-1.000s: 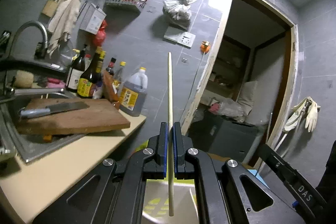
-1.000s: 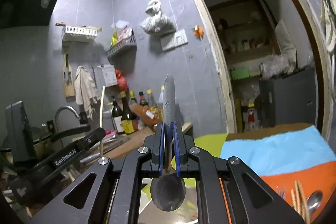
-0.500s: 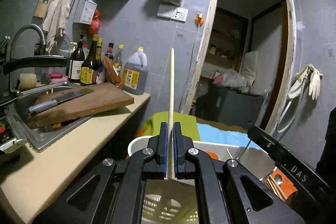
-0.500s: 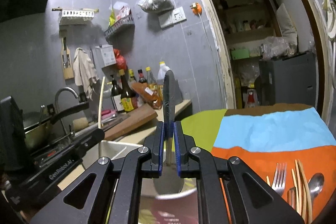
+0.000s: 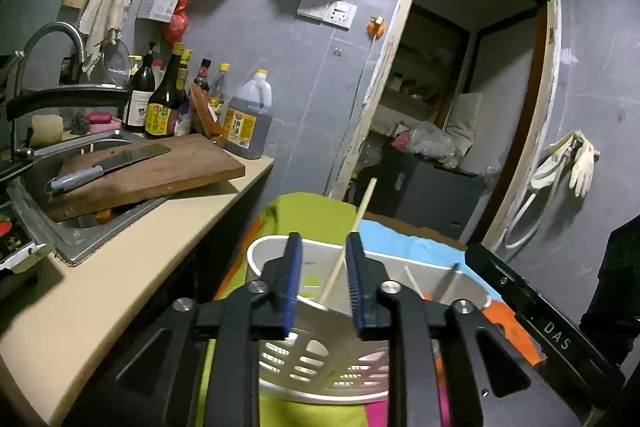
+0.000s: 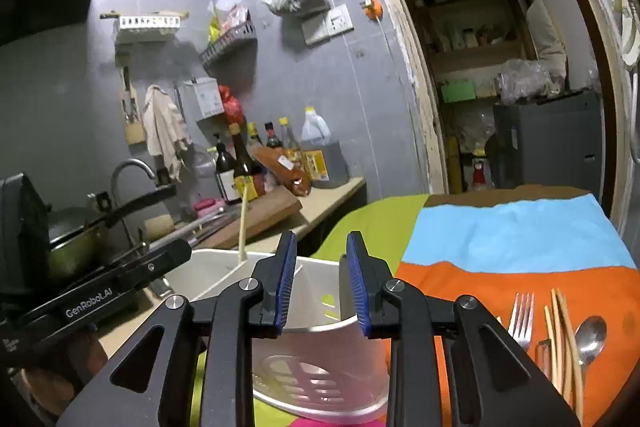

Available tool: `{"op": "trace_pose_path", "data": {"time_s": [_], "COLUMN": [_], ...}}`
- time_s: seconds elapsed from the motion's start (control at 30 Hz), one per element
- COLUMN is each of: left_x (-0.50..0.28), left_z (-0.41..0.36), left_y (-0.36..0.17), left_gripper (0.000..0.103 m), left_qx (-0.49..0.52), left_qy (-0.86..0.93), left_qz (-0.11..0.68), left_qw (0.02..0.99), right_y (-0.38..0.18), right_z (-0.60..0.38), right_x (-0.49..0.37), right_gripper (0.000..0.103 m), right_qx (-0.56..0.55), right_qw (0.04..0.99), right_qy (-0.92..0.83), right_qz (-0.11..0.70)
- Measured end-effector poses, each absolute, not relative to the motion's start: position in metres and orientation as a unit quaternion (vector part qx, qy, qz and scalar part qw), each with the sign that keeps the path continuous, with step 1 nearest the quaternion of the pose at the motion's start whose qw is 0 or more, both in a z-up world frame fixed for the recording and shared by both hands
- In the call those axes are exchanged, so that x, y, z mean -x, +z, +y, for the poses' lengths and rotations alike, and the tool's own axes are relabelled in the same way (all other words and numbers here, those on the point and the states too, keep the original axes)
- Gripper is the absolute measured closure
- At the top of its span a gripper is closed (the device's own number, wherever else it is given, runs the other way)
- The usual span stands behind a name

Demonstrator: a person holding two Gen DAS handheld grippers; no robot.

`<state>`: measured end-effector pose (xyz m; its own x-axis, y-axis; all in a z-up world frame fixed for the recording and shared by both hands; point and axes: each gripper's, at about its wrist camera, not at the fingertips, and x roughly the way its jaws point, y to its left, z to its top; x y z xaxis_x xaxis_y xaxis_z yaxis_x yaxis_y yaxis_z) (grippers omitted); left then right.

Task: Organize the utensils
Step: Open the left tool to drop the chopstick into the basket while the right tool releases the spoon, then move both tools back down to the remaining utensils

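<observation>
In white caddy (image 5: 276, 251), pale wooden chopstick (image 5: 352, 227), leaning

"GenRobot.AI" is printed on the left gripper (image 6: 100, 301) body; "DAS" on the right gripper (image 5: 556, 337) body.

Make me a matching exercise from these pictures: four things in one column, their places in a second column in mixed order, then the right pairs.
Things:
1. chopstick
2. cleaver
3. fork
4. rubber gloves

Places:
A. lying on the orange cloth
B. hanging on the wall right of the doorway
C. leaning inside the white utensil holder
D. lying on the wooden cutting board

Pairs: 1-C, 2-D, 3-A, 4-B
</observation>
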<state>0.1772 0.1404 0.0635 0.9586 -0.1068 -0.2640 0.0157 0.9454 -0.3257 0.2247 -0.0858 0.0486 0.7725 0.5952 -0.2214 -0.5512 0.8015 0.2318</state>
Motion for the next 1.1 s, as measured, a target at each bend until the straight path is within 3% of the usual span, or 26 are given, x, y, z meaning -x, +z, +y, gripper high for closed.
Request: {"op": "trace_pose_path", "data": {"time_s": [0.1,0.17,0.2,0.27,0.4,0.47,0.53,0.63,1.1], "left_x": [-0.168,-0.162,-0.159,-0.154,-0.144,-0.141,-0.139,-0.138,-0.162], "left_z": [0.135,0.129,0.125,0.116,0.098,0.087,0.076,0.061,-0.01], "left_y": [0.073,0.08,0.083,0.089,0.096,0.098,0.097,0.095,0.073], "left_gripper": [0.074,0.067,0.065,0.054,0.038,0.021,0.013,0.006,0.006], "left_qx": [0.162,0.157,0.153,0.148,0.137,0.126,0.116,0.105,0.085], "left_qy": [-0.04,-0.045,-0.047,-0.053,-0.064,-0.068,-0.071,-0.079,-0.143], "left_qz": [0.131,0.125,0.121,0.114,0.099,0.093,0.088,0.084,0.144], "left_qw": [0.977,0.979,0.98,0.981,0.983,0.985,0.987,0.988,0.976], "right_y": [0.058,0.064,0.068,0.073,0.084,0.088,0.091,0.092,0.065], "right_z": [-0.096,-0.11,-0.117,-0.13,-0.158,-0.169,-0.185,-0.204,-0.26], "right_x": [-0.217,-0.21,-0.207,-0.201,-0.186,-0.18,-0.174,-0.168,-0.17], "right_gripper": [0.066,0.049,0.046,0.035,0.021,0.008,0.0,0.0,0.0], "right_qx": [-0.066,-0.065,-0.064,-0.059,-0.044,-0.037,-0.033,-0.028,0.013], "right_qw": [0.943,0.946,0.949,0.955,0.965,0.968,0.972,0.977,0.984], "right_qy": [0.3,0.294,0.286,0.272,0.246,0.237,0.221,0.201,0.128], "right_qz": [0.129,0.117,0.113,0.105,0.085,0.078,0.07,0.069,0.124]}}
